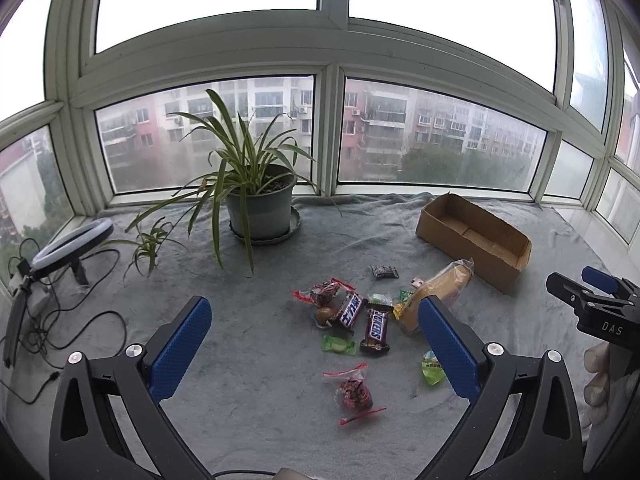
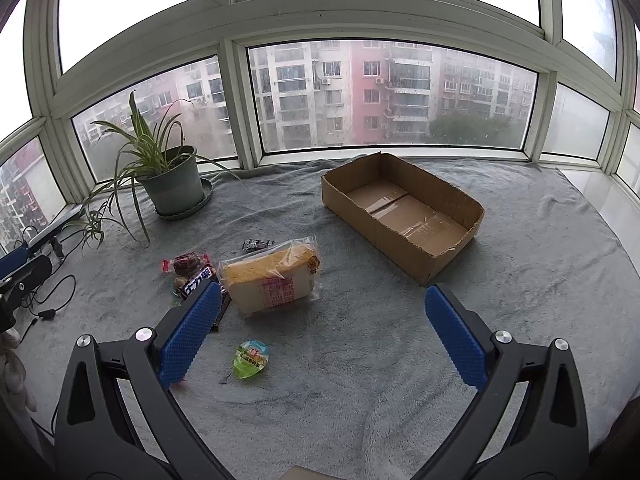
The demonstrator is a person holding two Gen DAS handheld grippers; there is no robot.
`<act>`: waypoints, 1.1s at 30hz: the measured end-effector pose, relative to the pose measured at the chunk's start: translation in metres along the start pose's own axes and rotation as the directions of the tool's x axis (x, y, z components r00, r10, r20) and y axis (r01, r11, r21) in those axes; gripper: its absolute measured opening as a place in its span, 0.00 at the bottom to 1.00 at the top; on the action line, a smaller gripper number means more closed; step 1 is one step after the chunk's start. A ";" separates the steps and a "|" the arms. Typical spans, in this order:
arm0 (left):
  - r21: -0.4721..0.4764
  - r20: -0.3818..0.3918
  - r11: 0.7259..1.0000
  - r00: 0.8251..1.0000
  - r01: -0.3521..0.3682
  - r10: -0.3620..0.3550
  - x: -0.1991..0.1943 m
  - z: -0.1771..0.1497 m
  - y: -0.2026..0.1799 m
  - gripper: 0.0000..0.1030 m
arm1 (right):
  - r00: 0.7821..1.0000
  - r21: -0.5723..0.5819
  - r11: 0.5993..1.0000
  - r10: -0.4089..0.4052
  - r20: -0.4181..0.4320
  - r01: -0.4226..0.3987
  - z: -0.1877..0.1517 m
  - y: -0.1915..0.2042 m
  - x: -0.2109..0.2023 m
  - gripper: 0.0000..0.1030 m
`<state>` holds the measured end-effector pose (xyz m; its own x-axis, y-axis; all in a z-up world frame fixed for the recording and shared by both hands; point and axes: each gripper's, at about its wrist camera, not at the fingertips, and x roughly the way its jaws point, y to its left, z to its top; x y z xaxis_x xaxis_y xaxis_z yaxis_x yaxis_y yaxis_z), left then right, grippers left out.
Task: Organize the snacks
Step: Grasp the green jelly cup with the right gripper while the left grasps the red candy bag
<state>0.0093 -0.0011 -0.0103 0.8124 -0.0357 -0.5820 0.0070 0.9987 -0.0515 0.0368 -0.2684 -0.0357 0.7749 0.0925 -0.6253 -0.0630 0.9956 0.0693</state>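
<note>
Snacks loose on grey blanket, box empty, both grippers spread wide and holding nothing.

Bagged bread [image 2: 276,280] lies centre-left of the right wrist view, beside the candy pile [image 1: 352,316]; cardboard box [image 2: 404,216] upper right. Right gripper [image 2: 324,332] hangs above the blanket [image 2: 520,280]; left gripper [image 1: 316,344] above the candies. Best to straddle the loaf's narrow sides, squeeze lightly, release low inside box.

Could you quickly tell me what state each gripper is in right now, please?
Left gripper: open, holding nothing.
Right gripper: open, holding nothing.
</note>
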 end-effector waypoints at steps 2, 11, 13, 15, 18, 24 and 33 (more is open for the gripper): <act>-0.002 -0.009 1.000 1.000 0.004 -0.004 0.003 -0.001 0.000 0.99 | 1.000 0.014 1.000 0.015 -0.017 -0.015 0.000 -0.004 0.008 1.00; -0.026 -0.083 0.999 0.996 0.036 -0.038 0.030 -0.008 0.006 0.99 | 0.992 0.036 0.996 0.085 -0.089 -0.082 0.001 -0.010 0.044 0.84; -0.026 -0.095 0.999 0.995 0.037 -0.040 0.035 -0.008 0.007 0.98 | 0.987 0.036 0.994 0.103 -0.119 -0.100 0.002 -0.010 0.059 0.73; -0.031 -0.107 0.999 0.994 0.032 -0.035 0.039 -0.010 0.009 0.96 | 0.981 0.035 0.992 0.126 -0.150 -0.122 0.003 -0.009 0.073 0.53; -0.044 -0.133 0.999 0.991 0.029 -0.035 0.045 -0.012 0.013 0.90 | 0.968 0.043 0.987 0.162 -0.189 -0.157 0.005 -0.006 0.090 0.42; -0.055 -0.184 0.999 0.983 0.001 -0.011 0.051 -0.013 0.019 0.81 | 0.953 0.057 0.975 0.223 -0.205 -0.216 0.020 -0.009 0.105 0.39; -0.123 -0.312 0.992 0.947 0.038 -0.075 0.069 -0.032 0.015 0.78 | 0.878 0.025 0.943 0.318 -0.357 -0.332 -0.002 -0.001 0.122 0.43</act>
<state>0.0469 0.0105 -0.0767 0.5868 -0.1204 -0.8007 -0.0338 0.9844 -0.1727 0.1305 -0.2581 -0.1135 0.4358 0.4032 -0.8046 -0.3011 0.9078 0.2919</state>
